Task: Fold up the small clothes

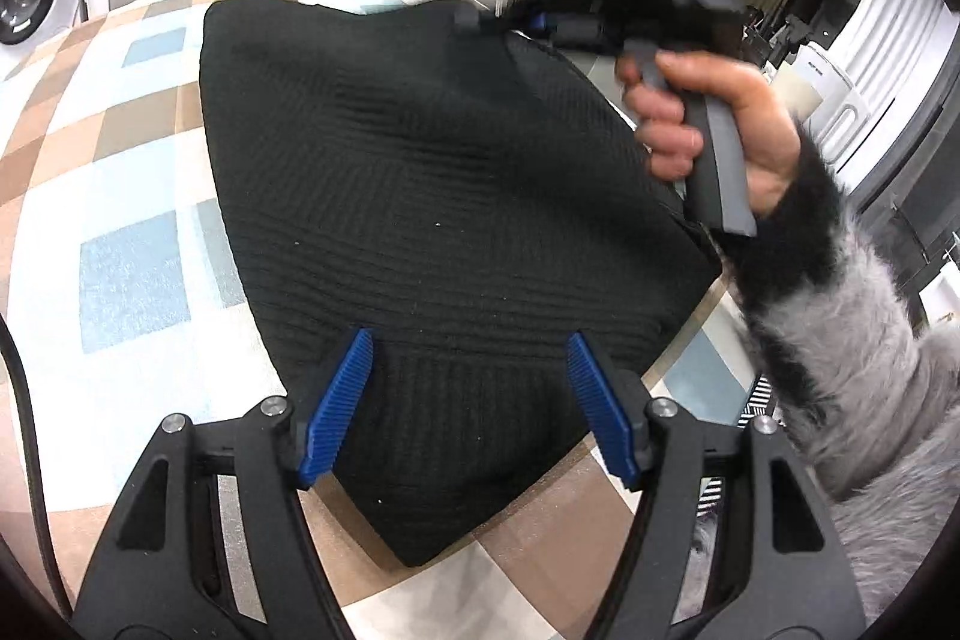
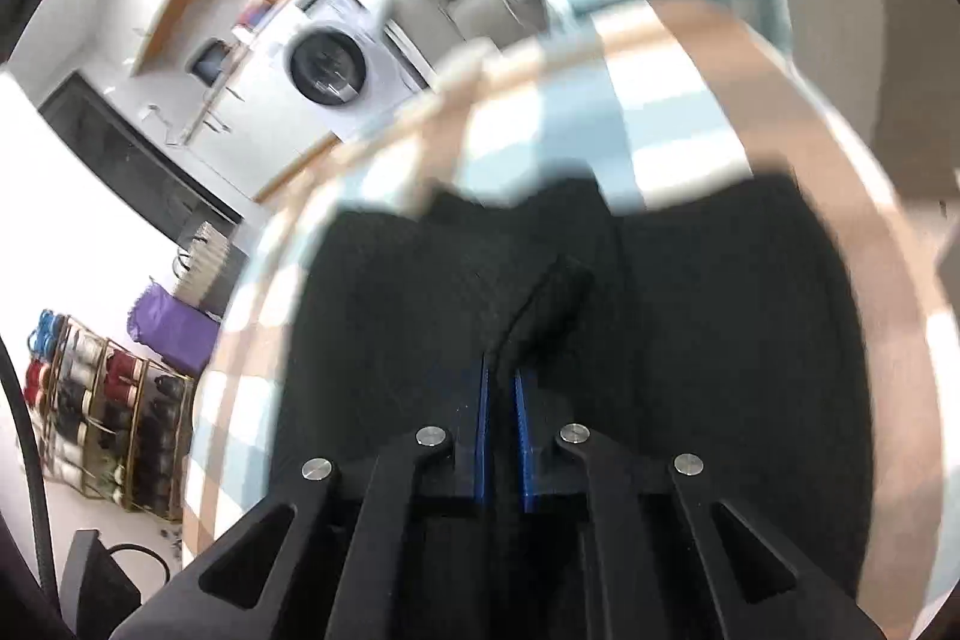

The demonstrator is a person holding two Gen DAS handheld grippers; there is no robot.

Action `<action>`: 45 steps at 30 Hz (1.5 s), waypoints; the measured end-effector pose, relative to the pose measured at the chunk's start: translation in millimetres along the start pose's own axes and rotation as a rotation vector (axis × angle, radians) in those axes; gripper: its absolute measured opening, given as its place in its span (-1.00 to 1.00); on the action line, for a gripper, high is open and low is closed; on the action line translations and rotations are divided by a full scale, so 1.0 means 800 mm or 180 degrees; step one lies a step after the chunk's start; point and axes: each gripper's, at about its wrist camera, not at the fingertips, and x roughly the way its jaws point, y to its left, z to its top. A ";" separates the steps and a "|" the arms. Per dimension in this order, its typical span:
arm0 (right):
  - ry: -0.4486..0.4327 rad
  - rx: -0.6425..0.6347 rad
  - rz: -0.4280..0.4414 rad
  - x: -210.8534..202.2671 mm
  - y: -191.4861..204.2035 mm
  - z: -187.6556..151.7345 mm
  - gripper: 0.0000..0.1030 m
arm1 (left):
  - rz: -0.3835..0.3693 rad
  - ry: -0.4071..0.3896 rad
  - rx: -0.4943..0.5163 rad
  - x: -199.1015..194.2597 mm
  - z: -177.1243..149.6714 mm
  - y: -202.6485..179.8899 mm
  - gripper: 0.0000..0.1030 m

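The black knit [image 1: 432, 220] lies flat on the checked cloth [image 1: 120, 160], its near corner close to the cloth's edge. Your right gripper [image 2: 501, 388] has its jaws nearly together on a thin ridge of the knit at the far side; so little fabric is between the pads that it could slip free as you carry it over, dropping the fold short. That view is blurred, and a fast swing may drag the whole knit across the cloth rather than fold it. Your left gripper [image 1: 468, 400] hangs wide and empty over the near hem, pinning nothing, so the near corner can creep toward the edge or bunch, leaving a skewed fold.
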 end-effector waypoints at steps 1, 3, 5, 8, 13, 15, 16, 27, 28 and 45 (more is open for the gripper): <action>-0.0136 -0.0160 -0.0037 -0.012 0.010 0.005 -0.86 | 0.0020 0.0007 0.0009 0.000 0.000 0.000 0.26; -0.0245 -0.0326 -0.0317 -0.017 0.019 0.017 -0.86 | 0.0008 0.0024 -0.0001 0.000 -0.004 0.001 0.26; -0.0087 -0.0283 -0.0465 0.002 0.007 0.020 -0.85 | 0.0028 0.0028 0.0009 0.000 -0.008 0.002 0.26; 0.0228 -0.0096 -0.0548 0.024 -0.011 0.011 -0.74 | 0.0039 0.0027 -0.0026 0.004 -0.002 0.002 0.26; 0.0555 0.0186 -0.0001 0.006 -0.016 -0.031 -0.21 | 0.0024 -0.0058 -0.0175 -0.008 0.001 0.013 0.26; 0.0751 0.0205 0.0233 -0.010 -0.009 -0.063 -0.21 | 0.0039 -0.0097 -0.0251 -0.013 0.004 0.023 0.26; 0.0804 0.0213 0.0335 -0.018 -0.008 -0.078 -0.21 | 0.0047 -0.0115 -0.0287 -0.014 0.005 0.027 0.26; 0.0582 -0.0078 0.0592 -0.095 0.027 -0.128 -0.85 | 0.0214 -0.0180 -0.0477 -0.030 0.007 0.055 0.27; 0.0570 -0.0102 0.0519 -0.103 0.031 -0.127 -0.85 | 0.0207 -0.0181 -0.0471 -0.030 0.006 0.054 0.26; 0.0533 0.0199 0.0135 -0.148 -0.009 -0.185 0.07 | 0.0161 -0.0091 -0.0390 -0.020 0.000 0.046 0.26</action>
